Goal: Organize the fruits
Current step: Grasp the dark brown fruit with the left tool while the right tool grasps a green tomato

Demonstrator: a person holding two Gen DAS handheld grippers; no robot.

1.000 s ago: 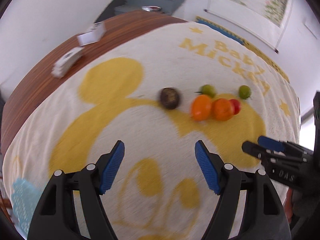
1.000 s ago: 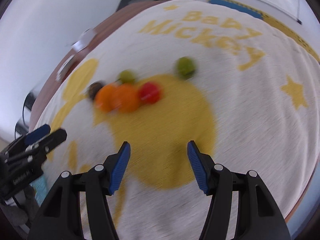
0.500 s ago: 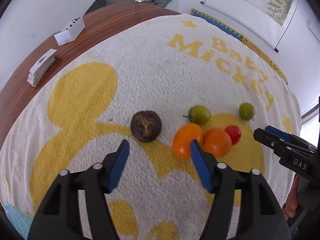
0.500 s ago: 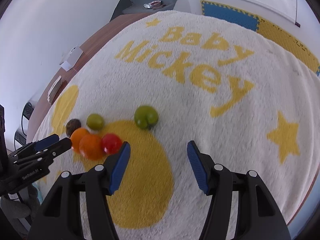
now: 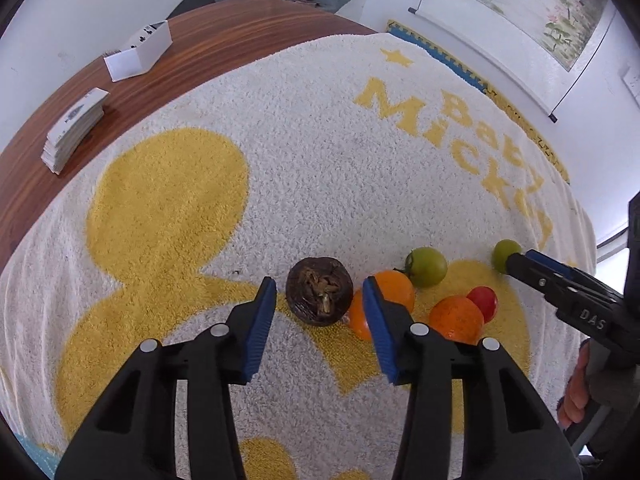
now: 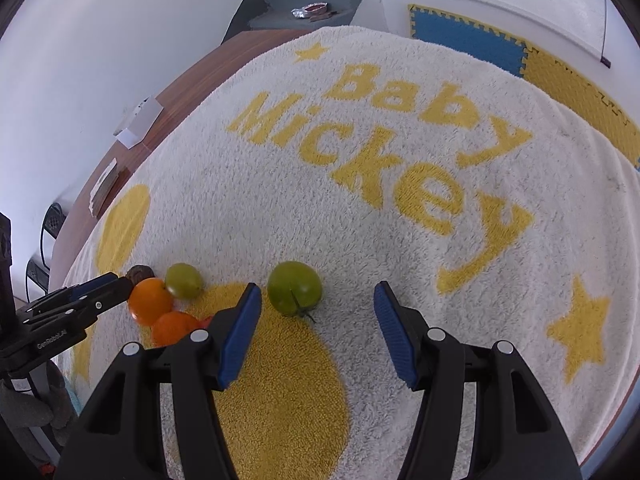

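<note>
Meanwhile, the left gripper [image 5: 320, 304], fingers apart, is straddling the brown fruit [image 5: 319, 297]; the right gripper [image 6: 318, 306], also spread, is nearing a green tomato [image 6: 295, 288].

Left wrist view: low and close over the towel [image 5: 320, 160], aimed forward and down between its own jaws at the brown fruit [image 5: 319, 297], wooden bench [image 5: 224, 36] and wall beyond. Right wrist view: likewise low and close, from further right, aimed forward and down past the green fruit [image 6: 295, 288] toward the lettering. Shared by both: the fruit cluster with the oranges [image 5: 456, 317] [image 6: 150, 301], the towel, and each other's gripper at the frame edge.
</note>
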